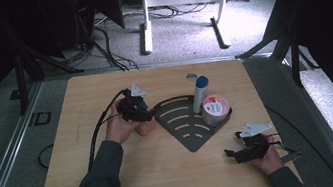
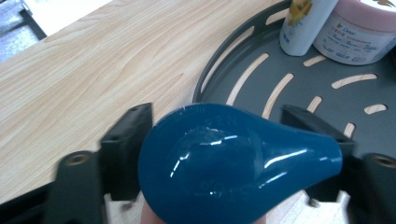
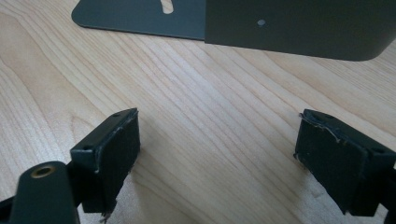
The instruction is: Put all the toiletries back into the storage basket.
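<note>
While I work at the light wooden table [image 1: 118,182], which spreads across the middle of the high view, the dark grey fan-shaped slotted metal tray [image 1: 185,126] sits near its centre with its point toward the bottom of the frame. At the tray's upper right stand a squat pink-and-white round jar [image 1: 216,109] and, just beside it on its left, a tall white bottle with a blue cap [image 1: 200,93]. My left gripper [image 1: 137,109] hangs left of centre, at the tray's left rim; in its own view a glossy teal pear-shaped plastic bottle cap [image 2: 229,163] lies between its black jaws, in the lower middle of the frame, over the tray's edge. The jaws stand close on either side of the cap, but I cannot tell whether the pads [image 2: 128,149] actually press on it. My right gripper [image 1: 232,154] rests low at the lower right of the high view, its jaws spread wide over bare wood just short of the tray's rim.
</note>
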`<state>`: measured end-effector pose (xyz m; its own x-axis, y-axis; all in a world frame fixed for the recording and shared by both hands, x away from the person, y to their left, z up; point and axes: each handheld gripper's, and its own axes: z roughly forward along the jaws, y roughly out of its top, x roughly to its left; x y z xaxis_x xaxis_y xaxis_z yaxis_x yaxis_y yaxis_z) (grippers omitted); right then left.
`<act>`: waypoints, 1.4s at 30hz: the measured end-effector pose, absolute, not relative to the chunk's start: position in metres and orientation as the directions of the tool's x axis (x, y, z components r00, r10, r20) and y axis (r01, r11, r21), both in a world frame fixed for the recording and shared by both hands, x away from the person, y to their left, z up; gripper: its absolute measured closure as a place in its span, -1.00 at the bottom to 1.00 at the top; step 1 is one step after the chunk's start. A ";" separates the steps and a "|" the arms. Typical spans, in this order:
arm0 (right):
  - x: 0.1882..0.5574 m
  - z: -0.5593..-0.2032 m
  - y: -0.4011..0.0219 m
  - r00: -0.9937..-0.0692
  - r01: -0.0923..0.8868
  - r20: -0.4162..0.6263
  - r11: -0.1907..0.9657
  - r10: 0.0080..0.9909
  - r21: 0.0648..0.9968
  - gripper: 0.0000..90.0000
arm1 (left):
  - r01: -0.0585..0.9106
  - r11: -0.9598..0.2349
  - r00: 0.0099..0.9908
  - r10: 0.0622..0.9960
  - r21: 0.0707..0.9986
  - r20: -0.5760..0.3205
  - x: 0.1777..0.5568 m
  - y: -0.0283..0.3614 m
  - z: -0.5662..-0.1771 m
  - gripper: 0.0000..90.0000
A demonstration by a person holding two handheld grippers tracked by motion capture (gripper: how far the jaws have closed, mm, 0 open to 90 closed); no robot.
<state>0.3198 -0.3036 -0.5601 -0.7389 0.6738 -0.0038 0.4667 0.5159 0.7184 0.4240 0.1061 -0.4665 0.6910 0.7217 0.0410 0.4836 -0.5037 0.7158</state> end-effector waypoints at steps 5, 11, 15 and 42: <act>0.320 -0.560 -0.304 -0.739 0.467 -0.004 0.516 0.674 0.718 -0.70 | 0.485 -0.500 0.694 0.719 0.717 0.032 0.424 0.109 -0.467 -0.12; 0.320 -0.560 -0.304 -0.739 0.467 -0.003 0.516 0.674 0.718 -0.70 | 0.490 -0.487 0.692 0.722 0.723 0.018 0.425 0.113 -0.466 0.00; 0.320 -0.560 -0.304 -0.739 0.467 -0.004 0.516 0.674 0.718 -0.70 | 0.488 -0.490 0.687 0.726 0.722 0.028 0.424 0.113 -0.466 0.07; 0.320 -0.560 -0.304 -0.739 0.467 -0.003 0.516 0.674 0.718 -0.70 | 0.480 -0.458 0.686 0.728 0.748 0.005 0.419 0.123 -0.458 0.15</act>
<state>0.3198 -0.3036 -0.5600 -0.7388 0.6739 -0.0035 0.4671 0.5159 0.7181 0.4195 0.1235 -0.4577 0.6860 0.7276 0.0050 0.4801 -0.4578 0.7483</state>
